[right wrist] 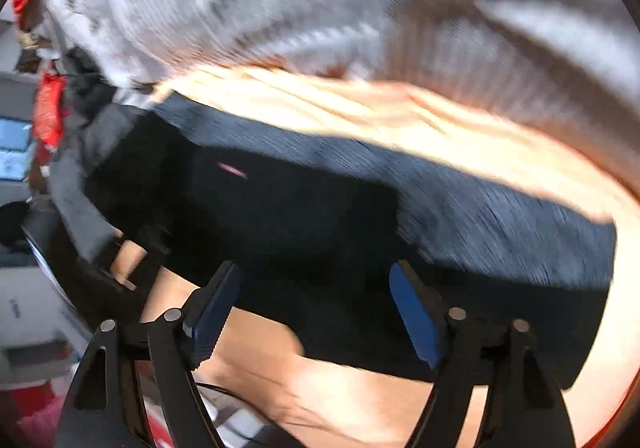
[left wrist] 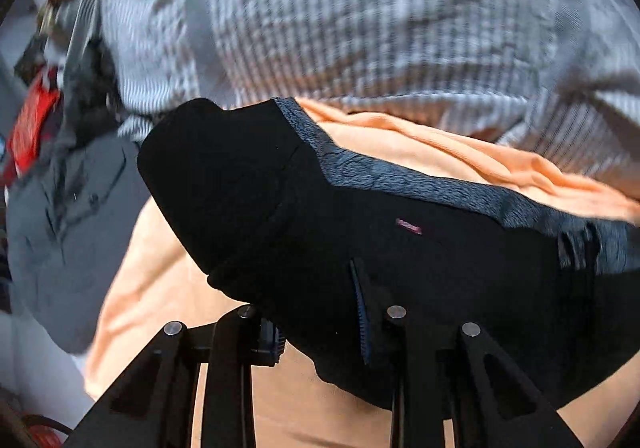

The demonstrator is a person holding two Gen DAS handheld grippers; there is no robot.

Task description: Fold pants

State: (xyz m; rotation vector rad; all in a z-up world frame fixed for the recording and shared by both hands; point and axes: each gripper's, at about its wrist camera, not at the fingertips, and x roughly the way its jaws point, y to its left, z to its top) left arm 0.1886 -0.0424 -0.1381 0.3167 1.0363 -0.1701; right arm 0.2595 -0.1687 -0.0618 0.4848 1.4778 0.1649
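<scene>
The black pants (left wrist: 400, 256) with a grey waistband (left wrist: 400, 175) lie folded on an orange cloth (left wrist: 168, 288). My left gripper (left wrist: 320, 328) is open and sits low at the pants' near edge, which drapes between and over its fingers. In the right wrist view, blurred by motion, the same pants (right wrist: 320, 215) lie across the frame. My right gripper (right wrist: 316, 308) is open, with its blue pads (right wrist: 416, 316) on either side of the pants' near edge. I cannot tell whether either gripper touches the fabric.
A grey-and-white striped garment (left wrist: 360, 15) is piled behind the pants. A grey garment (left wrist: 72, 215) lies at the left, with red items (left wrist: 28, 127) beyond it. Shelves and boxes (right wrist: 16, 151) stand at the far left.
</scene>
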